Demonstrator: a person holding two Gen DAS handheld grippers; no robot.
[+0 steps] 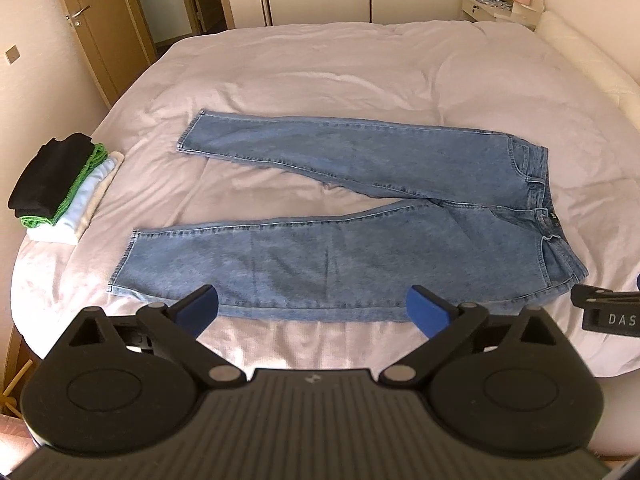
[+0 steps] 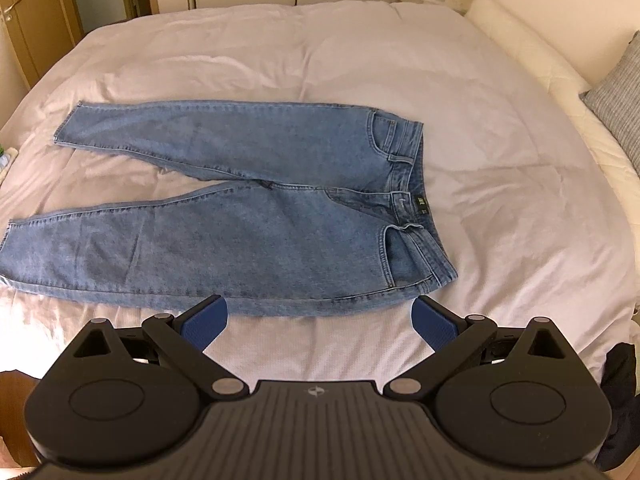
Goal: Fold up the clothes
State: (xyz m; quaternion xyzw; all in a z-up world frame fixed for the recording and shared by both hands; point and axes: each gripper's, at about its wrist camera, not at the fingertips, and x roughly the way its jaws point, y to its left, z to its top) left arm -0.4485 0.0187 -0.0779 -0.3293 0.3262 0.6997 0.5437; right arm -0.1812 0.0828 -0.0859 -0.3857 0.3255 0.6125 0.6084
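A pair of light blue jeans (image 1: 360,216) lies flat on the white bed (image 1: 320,72), waist to the right, legs spread apart toward the left. The jeans (image 2: 240,216) also show in the right wrist view. My left gripper (image 1: 312,308) is open and empty, just above the near leg's lower edge. My right gripper (image 2: 320,320) is open and empty, near the waist end of the near leg's edge. Part of the right gripper (image 1: 608,316) shows at the right edge of the left wrist view.
A stack of folded clothes (image 1: 60,188), black, green and white, sits at the bed's left edge. A wooden door (image 1: 92,20) stands at the back left. A white headboard (image 2: 532,52) and a grey pillow (image 2: 620,96) are on the right.
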